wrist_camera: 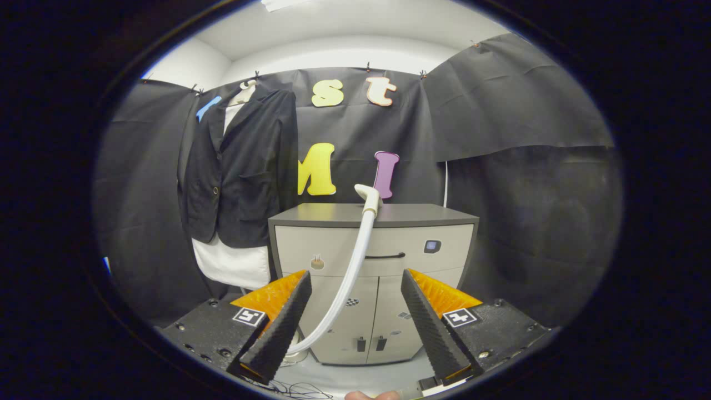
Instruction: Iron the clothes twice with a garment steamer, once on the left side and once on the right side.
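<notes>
Your gripper (355,322) faces the back of the booth with its jaws spread wide and nothing between them; the two fingers (278,328) angle outward, apart from everything ahead. Each finger mount carries a small square marker (249,316).

Beyond the fingers stands a grey cabinet (427,272) with a dark top, a drawer with a dark handle (385,256) and two lower doors. You can see a small dark panel (432,245) at the drawer's right end, and a few small stickers dot the cabinet front.

The garment steamer (367,199) rests with its pale head on the front edge of the cabinet top, nozzle tipped to the left. Its white hose (347,278) drops from the head in a long curve down the cabinet front, passes through the gap between your fingers and runs behind the left finger toward the floor, where its lower end is hidden.

The clothes hang to the left of the cabinet, well beyond your left finger: a dark jacket (244,166) on a hanger (244,91) against the black cloth wall, with a white garment (233,264) showing at the collar and below the jacket's hem. The jacket's right edge sits just beside the cabinet's left corner. A thin white cable (445,183) runs down the wall behind the cabinet's right side.

On the pale floor near your fingers lie some thin dark wires (294,390), and a fingertip (371,395) shows just below the jaws.
</notes>
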Tool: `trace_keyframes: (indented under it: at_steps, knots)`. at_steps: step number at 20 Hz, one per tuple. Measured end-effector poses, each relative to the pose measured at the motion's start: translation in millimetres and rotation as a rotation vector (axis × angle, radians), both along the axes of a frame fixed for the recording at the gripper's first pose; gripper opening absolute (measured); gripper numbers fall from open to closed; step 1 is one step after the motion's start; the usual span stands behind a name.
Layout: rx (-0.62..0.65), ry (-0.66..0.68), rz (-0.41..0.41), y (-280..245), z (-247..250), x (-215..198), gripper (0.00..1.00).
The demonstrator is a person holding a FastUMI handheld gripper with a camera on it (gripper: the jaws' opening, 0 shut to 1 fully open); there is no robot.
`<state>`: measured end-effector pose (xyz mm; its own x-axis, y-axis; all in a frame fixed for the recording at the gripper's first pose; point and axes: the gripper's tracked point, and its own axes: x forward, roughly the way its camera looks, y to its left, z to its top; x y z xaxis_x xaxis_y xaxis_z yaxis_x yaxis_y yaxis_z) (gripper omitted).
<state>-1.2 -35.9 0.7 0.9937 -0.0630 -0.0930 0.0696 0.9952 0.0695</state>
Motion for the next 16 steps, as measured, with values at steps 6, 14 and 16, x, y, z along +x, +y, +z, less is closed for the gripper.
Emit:
trace_keyframes:
  at_steps: [6, 14, 16]
  knots:
    - [-0.033, 0.004, -0.062, -9, 21, 0, 1.0]
    - [0.033, 0.06, -0.082, -36, 51, 58, 1.0]
    - [0.027, 0.097, -0.071, -46, 56, 88, 1.0]
